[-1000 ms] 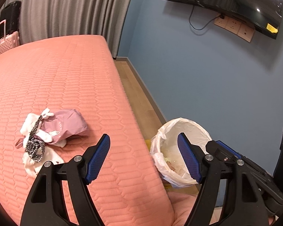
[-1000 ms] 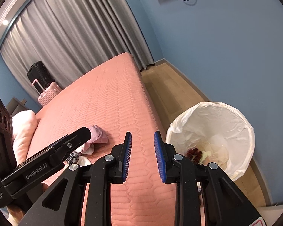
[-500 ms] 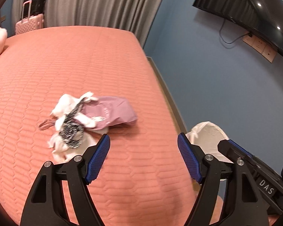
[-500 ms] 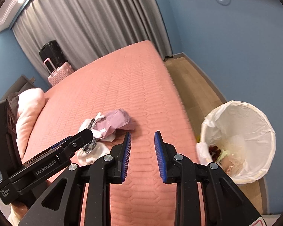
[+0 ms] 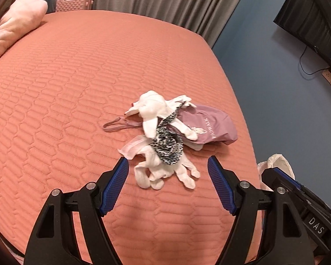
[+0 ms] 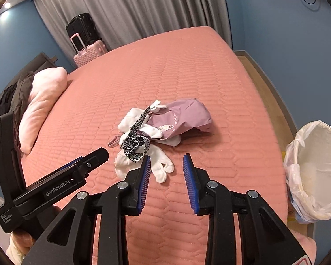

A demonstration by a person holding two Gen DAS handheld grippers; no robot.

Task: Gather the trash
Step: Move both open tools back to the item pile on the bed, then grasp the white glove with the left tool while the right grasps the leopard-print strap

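Now my left tool (image 5: 168, 184) gapes wide and empty, with the trash pile (image 5: 165, 137) on the bed (image 5: 66, 88) just ahead, nearest this hand. My right tool (image 6: 166, 169), part open and empty, has the white gloves (image 6: 158, 167) just left of it. The lined bin (image 6: 315, 172) waits off right; nothing intervenes.

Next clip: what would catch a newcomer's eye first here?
A tangled heap in the middle of the salmon bedspread: white gloves, a leopard-print band and a mauve bag. Both grippers, left and right, hang just short of it, jaws open and empty. A white-lined bin waits beside the bed.
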